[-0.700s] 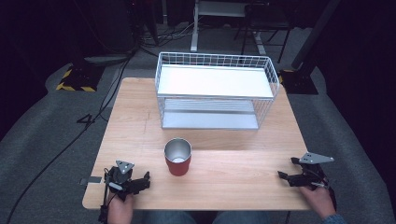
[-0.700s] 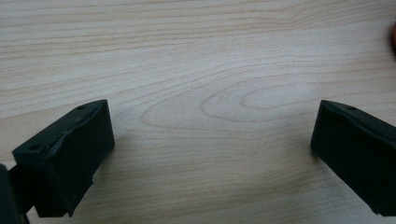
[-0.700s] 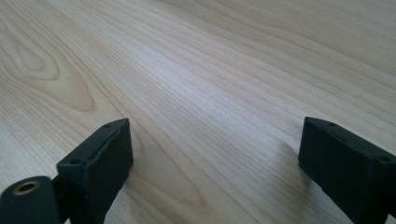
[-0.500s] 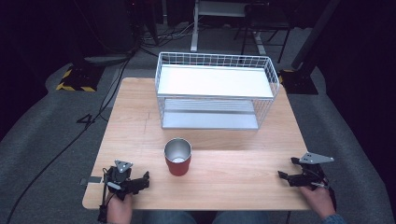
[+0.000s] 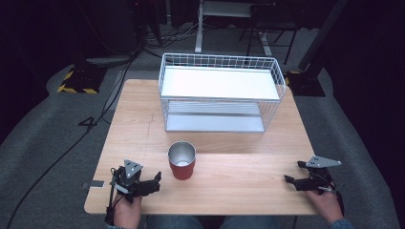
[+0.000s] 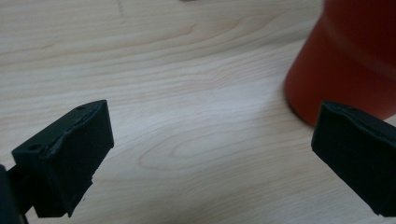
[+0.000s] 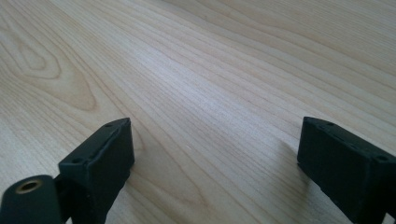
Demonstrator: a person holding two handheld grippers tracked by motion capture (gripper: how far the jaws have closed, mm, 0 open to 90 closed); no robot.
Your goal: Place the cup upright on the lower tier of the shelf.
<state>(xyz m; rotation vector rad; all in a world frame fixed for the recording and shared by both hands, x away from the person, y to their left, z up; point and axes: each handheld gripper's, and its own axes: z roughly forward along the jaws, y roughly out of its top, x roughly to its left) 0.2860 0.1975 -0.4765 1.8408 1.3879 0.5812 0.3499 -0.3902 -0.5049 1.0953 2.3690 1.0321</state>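
Red cup [image 5: 182, 161]: upright near the front middle of the wooden table [image 5: 239, 179], steel-lined mouth open upward, nothing touching it.

Far left, near the front corner: left hand [image 5: 126, 210] coming in from the bottom edge, wrapped around the left gripper [image 5: 154, 180], held low over the wood with its grey three-cornered plate on top. Jaws aimed rightward toward the cup, spread wide, nothing between them. Same seen in the left gripper view: left gripper [image 6: 205, 158] with bare wood grain across the gap and the cup's red base [image 6: 348, 60] just beyond the right-hand jaw, apart from it.

Behind the cup, at the far half of the table: white wire basket rack [image 5: 220, 93], two-tiered, white panel on the upper level.

Far right, by the front edge: right hand [image 5: 327, 205] gripping the right gripper [image 5: 293, 174], low and close to the tabletop, jaws pointing leftward and inward. In the right gripper view, right gripper [image 7: 212, 156] spread wide apart, empty, only wood beneath.
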